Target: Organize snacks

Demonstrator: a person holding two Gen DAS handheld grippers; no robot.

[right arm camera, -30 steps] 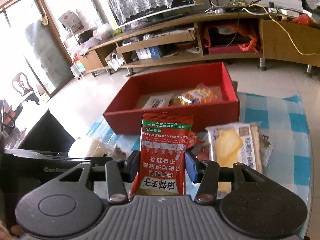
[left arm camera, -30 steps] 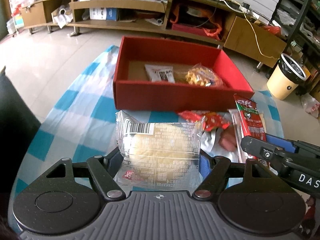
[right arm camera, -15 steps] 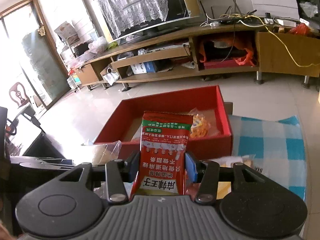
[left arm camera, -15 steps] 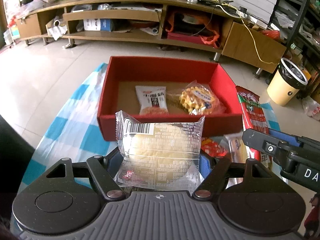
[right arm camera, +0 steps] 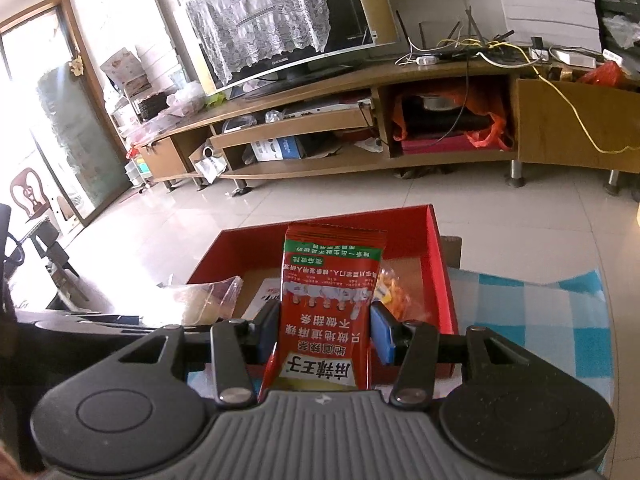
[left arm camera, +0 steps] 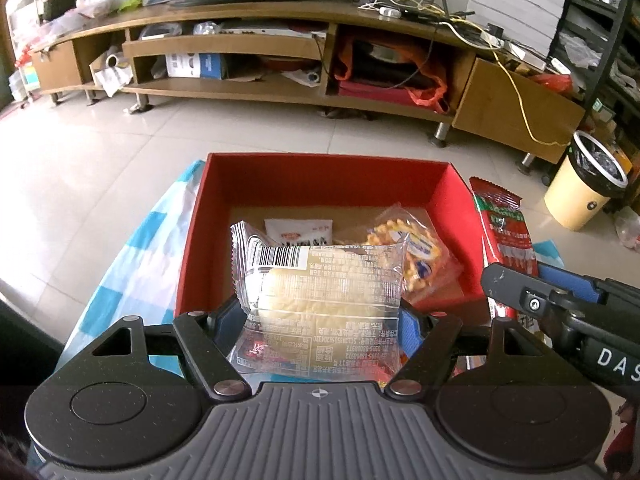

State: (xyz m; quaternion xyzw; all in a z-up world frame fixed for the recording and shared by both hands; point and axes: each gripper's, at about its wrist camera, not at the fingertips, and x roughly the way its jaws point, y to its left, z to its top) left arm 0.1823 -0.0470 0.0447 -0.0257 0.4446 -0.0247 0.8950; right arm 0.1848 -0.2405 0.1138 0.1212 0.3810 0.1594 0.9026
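Note:
My left gripper (left arm camera: 318, 326) is shut on a clear-wrapped pale bread roll (left arm camera: 320, 292), held above the near wall of the red cardboard box (left arm camera: 320, 172). Inside the box lie a white snack packet (left arm camera: 298, 232) and a clear bag of yellow snacks (left arm camera: 416, 248). My right gripper (right arm camera: 326, 334) is shut on a red spicy-snack packet (right arm camera: 330, 304), which stands upright over the near edge of the same red box (right arm camera: 444, 276). In the left wrist view the right gripper (left arm camera: 560, 308) and its red packet (left arm camera: 502, 220) show at the right. The bread roll (right arm camera: 204, 300) appears at the left of the right wrist view.
The box rests on a table with a blue-and-white checked cloth (right arm camera: 532, 320). Beyond it lie tiled floor (left arm camera: 100, 168), a long wooden TV stand (left arm camera: 280, 60) with clutter, and a cream bin (left arm camera: 588, 184) at the right. Dark furniture (right arm camera: 40, 248) stands at the left.
Both grippers have moved forward toward the red box with their packets still held. The box now sits closer and lower in both views, and the loose snacks on the cloth have passed out of sight.

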